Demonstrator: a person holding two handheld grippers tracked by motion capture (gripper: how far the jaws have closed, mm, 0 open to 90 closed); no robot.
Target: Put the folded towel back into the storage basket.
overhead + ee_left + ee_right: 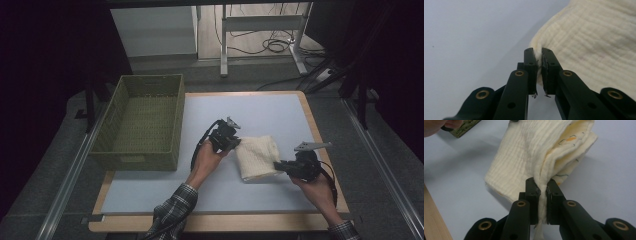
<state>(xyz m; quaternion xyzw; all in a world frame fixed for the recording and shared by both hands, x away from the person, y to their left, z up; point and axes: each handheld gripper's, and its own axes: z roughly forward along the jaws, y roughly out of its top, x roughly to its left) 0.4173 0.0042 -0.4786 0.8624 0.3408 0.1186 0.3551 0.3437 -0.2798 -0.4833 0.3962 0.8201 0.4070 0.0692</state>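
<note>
High view: a folded cream muslin cloth [257, 156] lies on the pale grey mat [260, 112] covering a wooden table [320, 135], right of centre. The left gripper [236, 143] pinches the cloth's left edge; the right gripper [279, 165] pinches its lower right corner. A woven green rectangular basket [145, 120], empty, sits well apart at the table's left. Judging from this, the folding looks done and the cloth is gripped at both ends, with carrying it to the basket seemingly left (my reading).

Left gripper view: the left gripper [539, 53] has its jaws clamped together on a rounded fold of the cloth [589, 42]; the rest of the cloth runs off frame.

Right gripper view: the right gripper [543, 182] is clamped on a bunched stack of layers of the cloth [524, 152]; a printed pattern on inner layers is too small to identify
</note>
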